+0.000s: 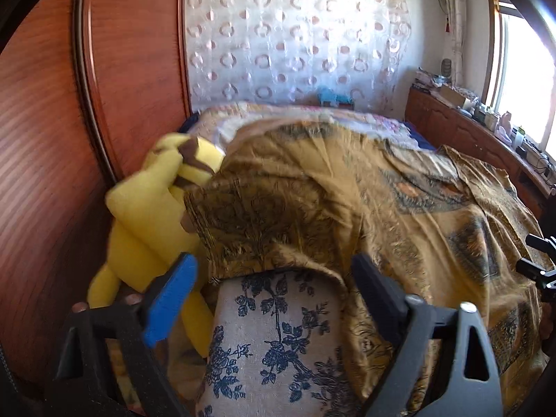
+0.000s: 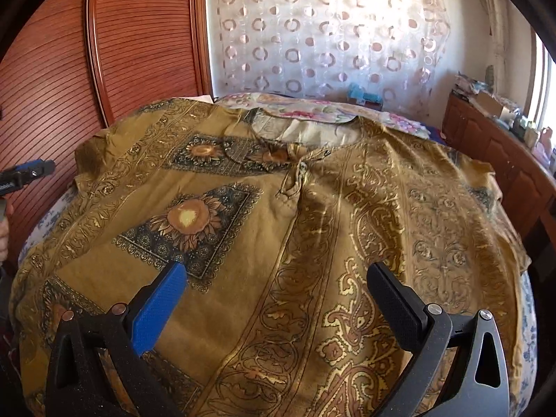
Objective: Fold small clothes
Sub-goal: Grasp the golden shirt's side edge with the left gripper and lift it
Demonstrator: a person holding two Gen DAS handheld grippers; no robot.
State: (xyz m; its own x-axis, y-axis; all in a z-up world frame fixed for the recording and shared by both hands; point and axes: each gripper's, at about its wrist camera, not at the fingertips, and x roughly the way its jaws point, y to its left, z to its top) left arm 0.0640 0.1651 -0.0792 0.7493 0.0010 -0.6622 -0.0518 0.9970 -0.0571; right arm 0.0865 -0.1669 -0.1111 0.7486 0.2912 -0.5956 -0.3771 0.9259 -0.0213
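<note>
A mustard-gold patterned garment [image 2: 312,226] with sunflower squares and paisley bands lies spread flat across the bed, neckline at the far side. It also shows in the left wrist view [image 1: 347,201], its left edge lying rumpled. My left gripper [image 1: 274,271] is open and empty, low over the bed's left edge, just short of the garment's near edge. My right gripper [image 2: 278,278] is open and empty, hovering above the garment's near middle. The left gripper's tip [image 2: 31,172] shows at the far left of the right wrist view.
A yellow plush toy [image 1: 149,215] lies between the bed and the red-brown wooden wardrobe [image 1: 52,139] on the left. The blue-flowered white bedsheet [image 1: 271,340] shows under the garment. A cluttered wooden cabinet [image 1: 469,132] runs along the right under the window. A curtain [image 2: 330,34] hangs behind.
</note>
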